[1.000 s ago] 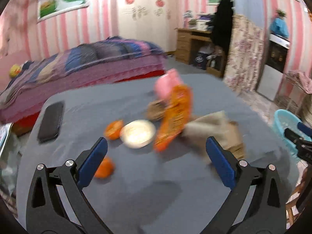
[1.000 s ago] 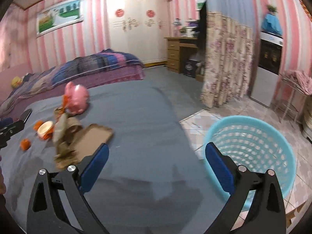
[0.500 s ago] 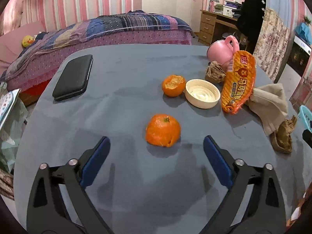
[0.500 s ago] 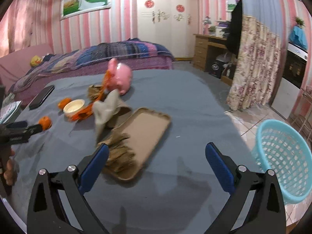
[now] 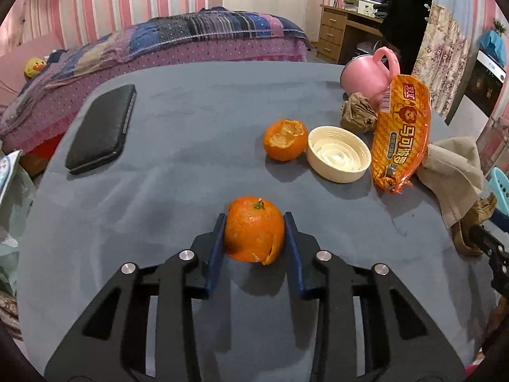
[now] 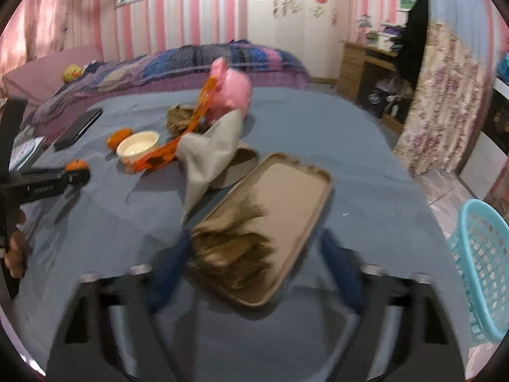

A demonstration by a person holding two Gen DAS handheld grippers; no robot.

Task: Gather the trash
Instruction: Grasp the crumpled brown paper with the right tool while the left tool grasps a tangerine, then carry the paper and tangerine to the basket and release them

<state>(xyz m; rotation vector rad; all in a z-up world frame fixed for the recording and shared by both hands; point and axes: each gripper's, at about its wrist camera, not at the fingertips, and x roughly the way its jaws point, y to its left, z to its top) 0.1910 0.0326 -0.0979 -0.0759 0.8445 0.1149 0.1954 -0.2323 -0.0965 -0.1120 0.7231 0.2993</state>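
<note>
Currently, the left gripper (image 5: 254,222), jaws just closed, clamps the orange peel (image 5: 254,229) on the table (image 5: 178,172). Right gripper (image 6: 254,248), closing, straddles crumpled brown paper (image 6: 233,254); contact is blurred and cannot be determined.

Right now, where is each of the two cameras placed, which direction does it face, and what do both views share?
Left wrist: sits on the left gripper, facing down and forward over the grey table; its blue fingers, which have just been closing, clamp an orange peel.
Right wrist: sits on the right gripper, facing the brown tray and crumpled brown paper; its fingers, just closing, straddle them, contact blurred; a hand shows at the left edge.
Shared: white bowl, pink kettle, black case.
</note>
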